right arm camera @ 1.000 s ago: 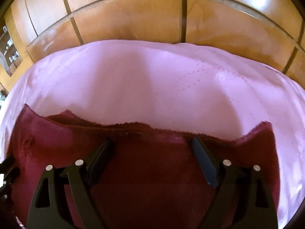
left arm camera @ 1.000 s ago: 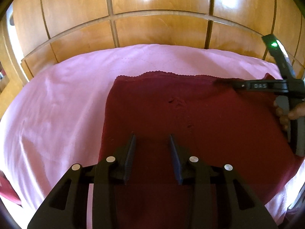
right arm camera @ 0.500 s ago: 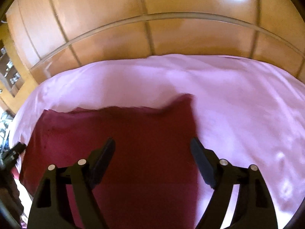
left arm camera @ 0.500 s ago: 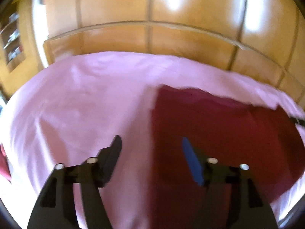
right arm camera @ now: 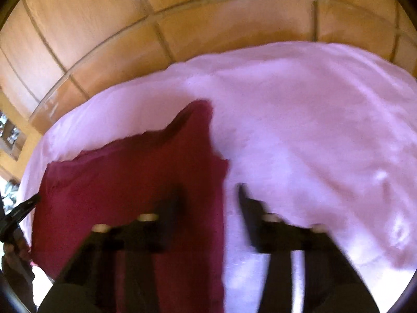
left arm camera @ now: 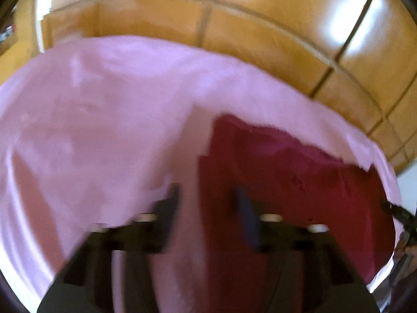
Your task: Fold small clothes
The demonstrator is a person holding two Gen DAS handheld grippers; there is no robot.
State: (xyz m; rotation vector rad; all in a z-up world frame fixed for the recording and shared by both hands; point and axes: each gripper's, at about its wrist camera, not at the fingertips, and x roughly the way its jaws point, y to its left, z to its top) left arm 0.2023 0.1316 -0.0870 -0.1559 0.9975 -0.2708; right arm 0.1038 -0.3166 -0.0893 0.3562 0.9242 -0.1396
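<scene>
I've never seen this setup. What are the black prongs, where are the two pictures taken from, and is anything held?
No robot: a person holds a two-finger gripper in each hand, each with a fisheye camera looking along its black fingers. One picture is from the left gripper, the other from the right gripper. A dark red garment lies on a pink sheet before wooden panelling. Each gripper straddles one side edge of it, jaws closing; the blurred pads look apart, so nothing is gripped yet.

garment (left arm camera: pixel 299 195) on bedsheet (left arm camera: pixel 104 130), wooden panels (left arm camera: pixel 260 26) behind
</scene>
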